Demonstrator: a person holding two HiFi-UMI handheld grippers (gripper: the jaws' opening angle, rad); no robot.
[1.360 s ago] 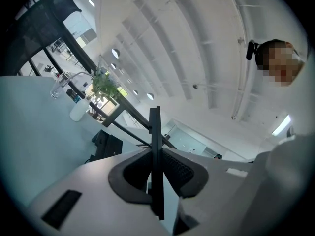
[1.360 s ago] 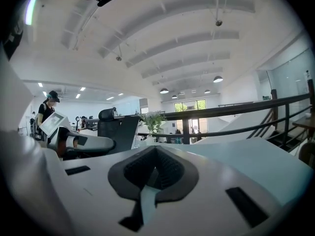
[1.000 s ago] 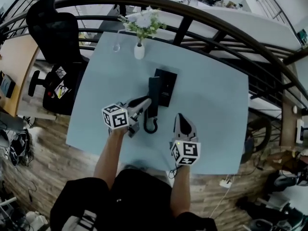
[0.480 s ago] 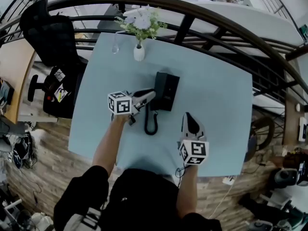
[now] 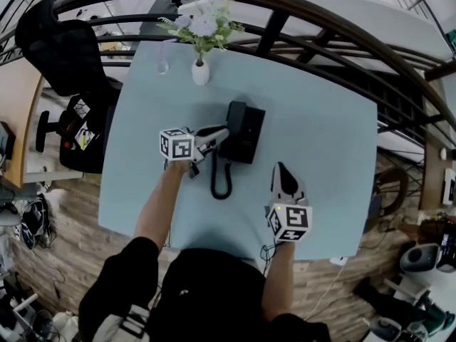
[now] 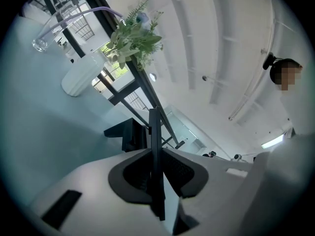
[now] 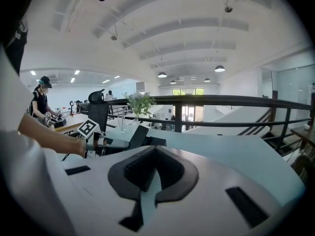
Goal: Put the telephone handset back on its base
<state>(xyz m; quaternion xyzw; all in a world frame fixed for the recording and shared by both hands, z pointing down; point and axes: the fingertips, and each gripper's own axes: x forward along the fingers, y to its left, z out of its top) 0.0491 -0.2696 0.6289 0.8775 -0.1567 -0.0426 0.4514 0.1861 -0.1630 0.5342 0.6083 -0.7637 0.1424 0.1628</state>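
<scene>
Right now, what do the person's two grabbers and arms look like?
Both the left gripper and right gripper are white, pointed shells with dark grey padding lining the jaws. Each carries a cube covered in black-and-white square markers. The person wears a black short-sleeved top, so the forearms are bare.

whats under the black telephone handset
The black telephone handset, clamped in the left gripper, lies over the left side of the black telephone base. The cradle beneath is covered, so seating cannot be judged.
</scene>
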